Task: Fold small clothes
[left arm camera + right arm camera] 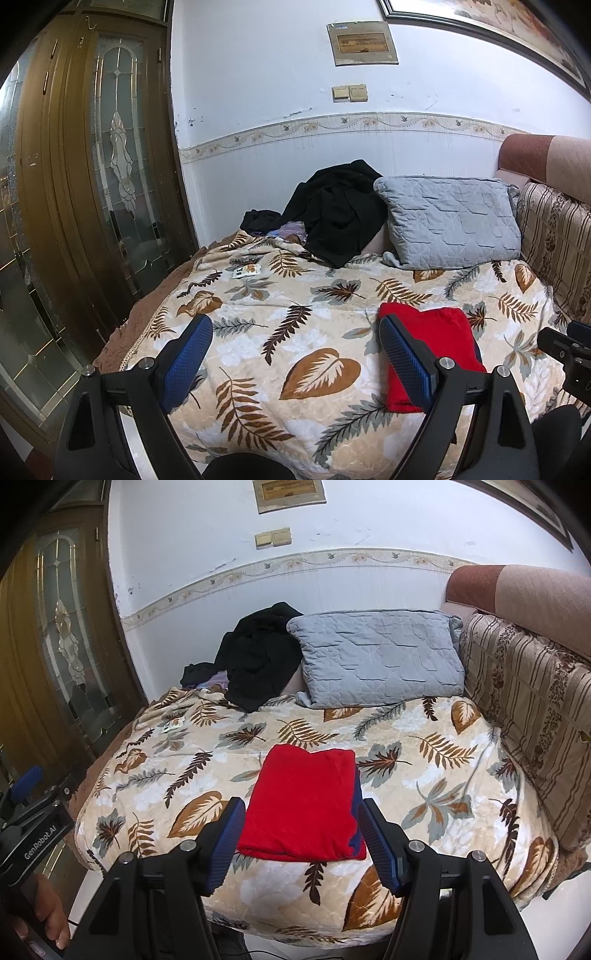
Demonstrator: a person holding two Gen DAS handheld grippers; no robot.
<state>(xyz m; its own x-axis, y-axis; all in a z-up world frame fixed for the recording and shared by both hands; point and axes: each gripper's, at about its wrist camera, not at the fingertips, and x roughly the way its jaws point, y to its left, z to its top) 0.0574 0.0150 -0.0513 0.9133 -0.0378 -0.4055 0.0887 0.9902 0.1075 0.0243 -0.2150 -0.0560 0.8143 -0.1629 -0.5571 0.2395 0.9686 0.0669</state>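
I see the folded red garment [303, 808] lying flat near the front edge of the leaf-patterned bed cover [424, 768], with a strip of blue showing along its right side. My right gripper [301, 843] hangs over its near edge, jaws spread wide and gripping nothing. My left gripper [295, 354] is just as wide and empty, the garment beside its right finger; a grey pillow [380, 657] and black clothes [258, 657] sit along the far edge.

I count: 1 folded red garment [303, 808] | 1 grey pillow [380, 657] | 1 black clothes heap [258, 657] | 1 leaf-print blanket [424, 775] | 2 wall switches [273, 538] | 1 small packet [246, 270]
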